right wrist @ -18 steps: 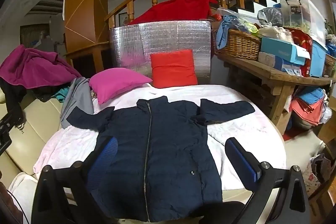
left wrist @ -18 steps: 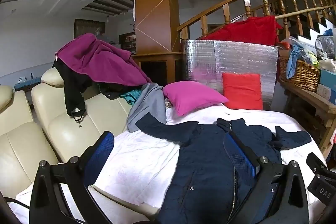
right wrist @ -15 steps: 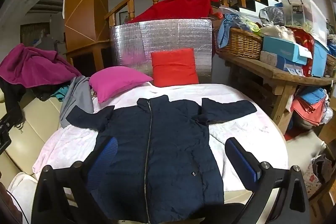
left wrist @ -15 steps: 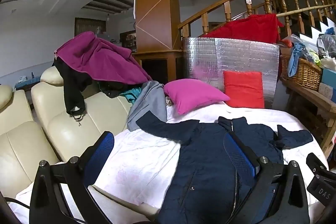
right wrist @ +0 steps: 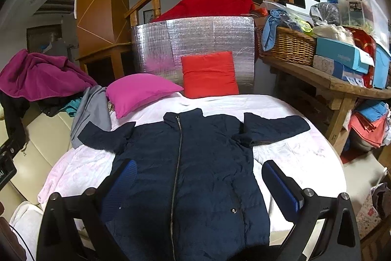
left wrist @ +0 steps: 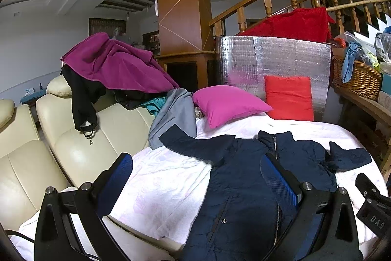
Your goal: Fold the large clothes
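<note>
A navy jacket (right wrist: 195, 163) is spread flat, zipped, on the white-covered tabletop (right wrist: 293, 158). The jaws of the left gripper (left wrist: 195, 177) and right gripper (right wrist: 198, 177) are held wide open above it, nothing gripped.

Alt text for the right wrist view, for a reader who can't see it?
A navy zip-up jacket lies flat, front up, sleeves spread, on a white-covered bed. The open right gripper hovers over its lower half, holding nothing. A pink pillow and a red cushion sit behind.
</note>
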